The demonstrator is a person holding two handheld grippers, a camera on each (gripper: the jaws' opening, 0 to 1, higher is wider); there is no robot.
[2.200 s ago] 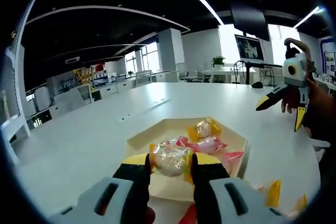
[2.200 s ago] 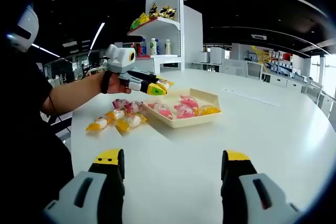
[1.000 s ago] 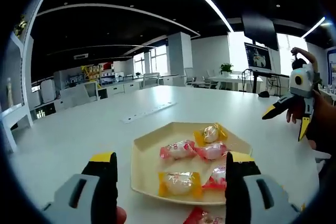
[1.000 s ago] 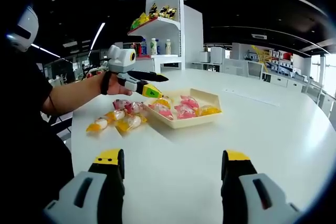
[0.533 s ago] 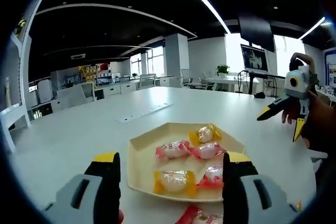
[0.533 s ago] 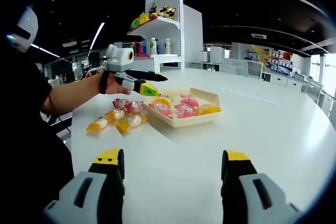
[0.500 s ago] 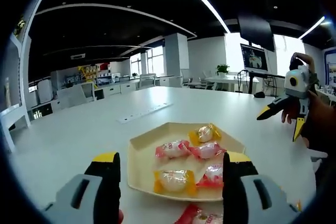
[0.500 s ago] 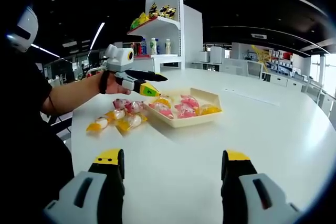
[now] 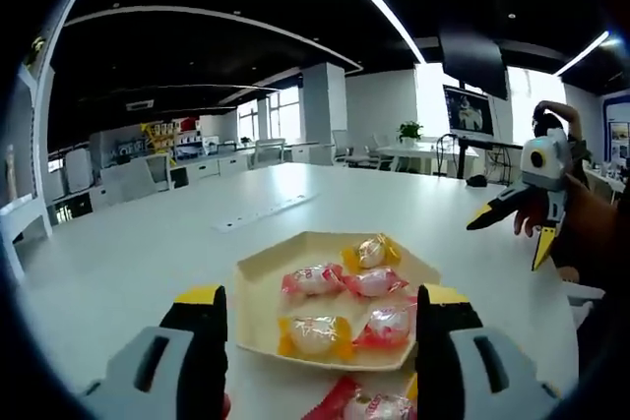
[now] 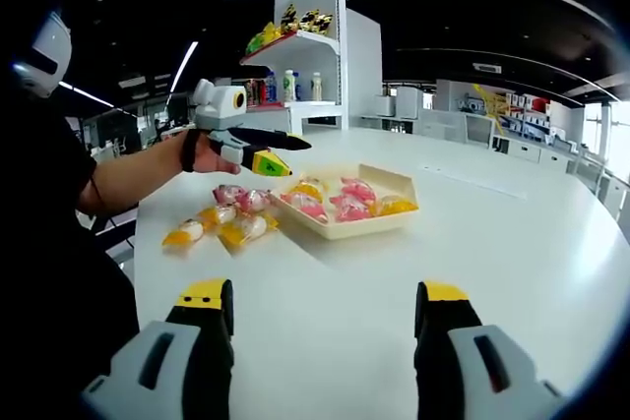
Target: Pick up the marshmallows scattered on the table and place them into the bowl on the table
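Bowl [image 9: 258, 287]: holds five marshmallows [image 9: 315, 278], so part of the job looks done.
Left to do: four marshmallows [image 10: 219, 221] lie on the tabletop [image 10: 512, 243] beside the bowl.
Left claw [image 10: 274, 152]: spread wide, holds nothing, hangs above them.
Right claw [image 10: 320, 304]: spread wide, holds nothing, far off.
Around: shelf [image 10: 295, 46] with bottles, not in the way.

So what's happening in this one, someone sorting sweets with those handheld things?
A person holds a pair of tongs in each hand over a white table. The left tongs hang open and empty beside the bowl, which holds several wrapped marshmallows. More wrapped marshmallows on the table lie beside the bowl, not yet picked up. The right tongs are open and empty, well back from the bowl.
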